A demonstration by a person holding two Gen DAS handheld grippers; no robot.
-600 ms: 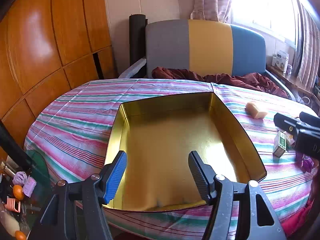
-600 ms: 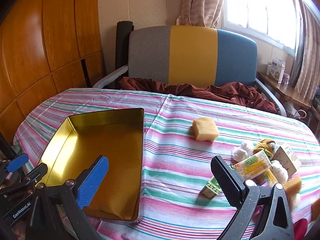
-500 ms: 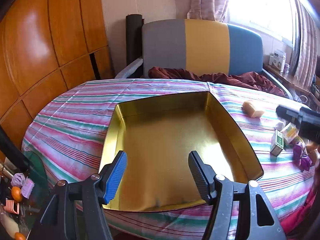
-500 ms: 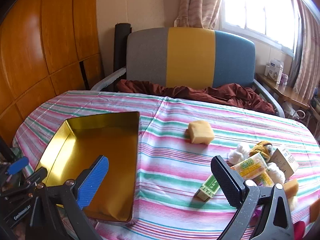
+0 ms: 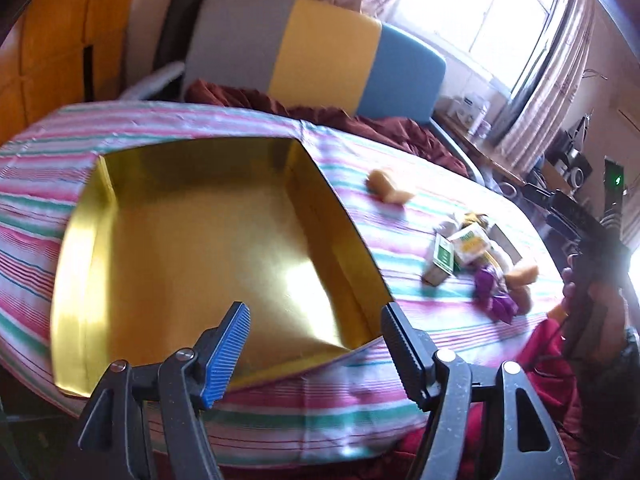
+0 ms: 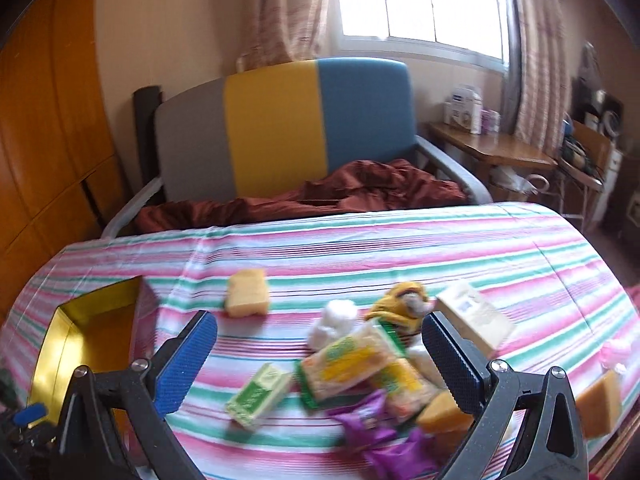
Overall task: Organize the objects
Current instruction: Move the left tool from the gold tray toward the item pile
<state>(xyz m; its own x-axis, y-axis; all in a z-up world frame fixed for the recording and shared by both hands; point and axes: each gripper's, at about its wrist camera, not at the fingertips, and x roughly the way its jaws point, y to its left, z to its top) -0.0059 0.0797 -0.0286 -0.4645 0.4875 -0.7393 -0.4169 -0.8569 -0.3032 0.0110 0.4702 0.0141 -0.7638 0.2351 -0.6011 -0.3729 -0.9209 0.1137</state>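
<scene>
Light: your window [image 6: 420,4] blows out white.
Glare: gold tray [image 5: 192,240] shines.
Blur: your packets [image 6: 352,364] smear; edges bend.

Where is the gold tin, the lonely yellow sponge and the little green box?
gold tin [image 5: 200,240], left wrist view, on its bare shiny floor.
yellow sponge [image 6: 247,293], right wrist view, on its front face.
green box [image 6: 259,395], right wrist view, on its printed top.

Beyond the fingers [image 6: 192,364] we are facing a grey, yellow and blue chair [image 6: 280,128]; daylight is pouring through the curtained window [image 6: 420,0] above it.
</scene>
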